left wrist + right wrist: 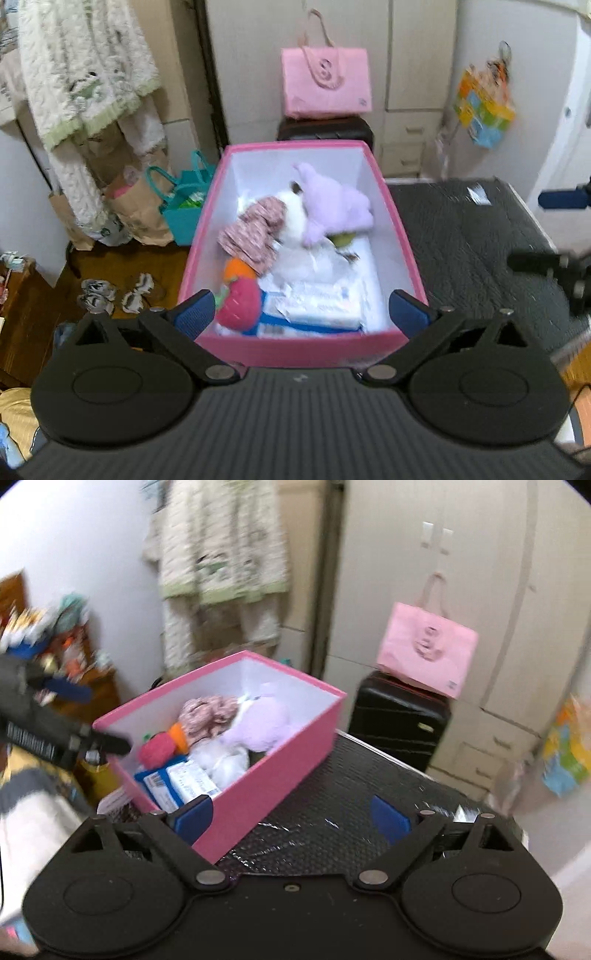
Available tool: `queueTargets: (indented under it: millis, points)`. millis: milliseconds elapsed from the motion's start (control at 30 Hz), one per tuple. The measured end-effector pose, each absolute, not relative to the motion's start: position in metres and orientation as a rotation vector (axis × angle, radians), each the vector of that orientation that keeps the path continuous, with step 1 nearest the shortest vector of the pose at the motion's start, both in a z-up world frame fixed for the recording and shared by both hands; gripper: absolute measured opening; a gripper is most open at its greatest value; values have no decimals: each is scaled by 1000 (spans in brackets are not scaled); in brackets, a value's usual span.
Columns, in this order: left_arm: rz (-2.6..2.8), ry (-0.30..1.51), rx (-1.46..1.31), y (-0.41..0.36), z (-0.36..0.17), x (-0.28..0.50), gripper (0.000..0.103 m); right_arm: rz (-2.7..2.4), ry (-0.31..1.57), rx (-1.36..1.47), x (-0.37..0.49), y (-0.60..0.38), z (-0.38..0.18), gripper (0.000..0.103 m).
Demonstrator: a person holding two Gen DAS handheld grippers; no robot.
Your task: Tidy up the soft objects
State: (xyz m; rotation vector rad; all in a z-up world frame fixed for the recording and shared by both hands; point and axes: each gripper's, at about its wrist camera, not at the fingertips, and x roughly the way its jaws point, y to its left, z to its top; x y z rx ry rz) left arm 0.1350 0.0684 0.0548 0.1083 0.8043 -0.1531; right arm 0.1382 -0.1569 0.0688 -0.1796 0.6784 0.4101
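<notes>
Soft toys fill a pink box (301, 349) that stands on the left part of a dark textured bench (469, 251), its near wall just ahead of the left tongs (301, 312). Inside lie a lilac plush (332, 206) against a white plush (291, 218), a patterned pink fabric piece (255, 229), an orange soft toy (240, 268) and a red strawberry-shaped plush (239, 306), with a blue-and-white packet (314, 306) and crumpled white material (321, 258) beneath them. The left tongs hover over the box's near rim with their blue pads spread wide and nothing between them. The right tongs (291, 818), off to the box's right over the bare bench, are likewise spread and empty. From the right wrist view the box (266, 786) sits at an angle, and the left tool reaches in from the side toward its far corner. By the look of it the gathering is largely done: every soft item in view is already in the box, and no loose toy shows on the bench. What may remain, judging from the heap, is settling or straightening the contents, or fetching items that lie out of view. Behind stand a black suitcase (325, 129) bearing a pink bag (325, 83), pale wardrobe doors, and teal and paper bags on the floor.
</notes>
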Motion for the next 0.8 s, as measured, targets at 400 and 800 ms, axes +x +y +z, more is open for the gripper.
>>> queueTargets:
  millis: [400,800]
  points:
    - [-168,708,117,38,54,90,102,250,645,-211,94,-185,61,97]
    - [-184,603,132,9,43,63,102,160,434,-101,34,-196,69,97]
